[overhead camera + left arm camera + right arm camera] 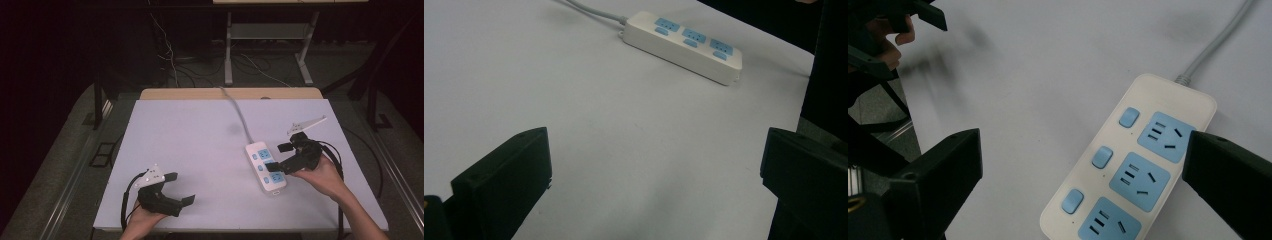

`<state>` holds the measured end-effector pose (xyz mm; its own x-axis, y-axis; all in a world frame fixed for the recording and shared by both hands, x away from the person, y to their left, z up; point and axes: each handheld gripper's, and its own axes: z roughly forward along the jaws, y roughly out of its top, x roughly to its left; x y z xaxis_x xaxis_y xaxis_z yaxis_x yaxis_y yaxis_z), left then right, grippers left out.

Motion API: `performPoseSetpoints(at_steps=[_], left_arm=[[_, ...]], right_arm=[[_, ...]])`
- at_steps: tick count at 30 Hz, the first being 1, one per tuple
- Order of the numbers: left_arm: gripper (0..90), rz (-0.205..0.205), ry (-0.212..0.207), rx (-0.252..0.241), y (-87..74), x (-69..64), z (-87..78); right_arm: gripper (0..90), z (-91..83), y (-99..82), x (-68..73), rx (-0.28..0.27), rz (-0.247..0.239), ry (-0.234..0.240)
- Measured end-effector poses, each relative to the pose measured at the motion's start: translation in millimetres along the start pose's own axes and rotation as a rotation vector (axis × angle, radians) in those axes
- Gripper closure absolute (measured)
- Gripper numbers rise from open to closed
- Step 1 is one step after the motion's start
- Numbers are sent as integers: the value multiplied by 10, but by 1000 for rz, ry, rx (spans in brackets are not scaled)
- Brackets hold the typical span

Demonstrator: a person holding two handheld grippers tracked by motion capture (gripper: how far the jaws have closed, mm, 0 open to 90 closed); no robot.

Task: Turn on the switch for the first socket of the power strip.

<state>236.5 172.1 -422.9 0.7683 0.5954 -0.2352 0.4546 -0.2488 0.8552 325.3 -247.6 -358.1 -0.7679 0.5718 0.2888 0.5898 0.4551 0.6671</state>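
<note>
Right gripper (pixel 279 156): jaws wide, hovering over the strip, holding nothing.
Left gripper (pixel 181 188): jaws wide, empty, near the table's (pixel 190 135) front-left edge.
Strip (pixel 265 166): white, three blue sockets, flat on the table's right half; cord (pixel 240 112) runs off the far edge.

I see a table (pixel 200 150) with a pale, flat white top and a strip of bare wood along its far edge. A white power strip (pixel 265 167) with three blue sockets lies flat on its right half, and its grey cord (pixel 239 112) runs off over the far edge.
</note>
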Motion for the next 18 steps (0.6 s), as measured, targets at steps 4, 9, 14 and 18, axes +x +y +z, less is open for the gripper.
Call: performPoseSetpoints(at_steps=[4,9,14,18], left_arm=[[0,0,0,1,0,1,0],[0,0,-2,3,-1,-1,5],[0,-1,-2,1,-1,3,0],[0,-2,-1,1,-2,5,0]], right_arm=[[23,21,43,-19,5,5,1],[23,43,81,-59,-2,14,3],[23,46,119,-133,-13,36,-2],[23,57,152,-183,-15,53,-3]])
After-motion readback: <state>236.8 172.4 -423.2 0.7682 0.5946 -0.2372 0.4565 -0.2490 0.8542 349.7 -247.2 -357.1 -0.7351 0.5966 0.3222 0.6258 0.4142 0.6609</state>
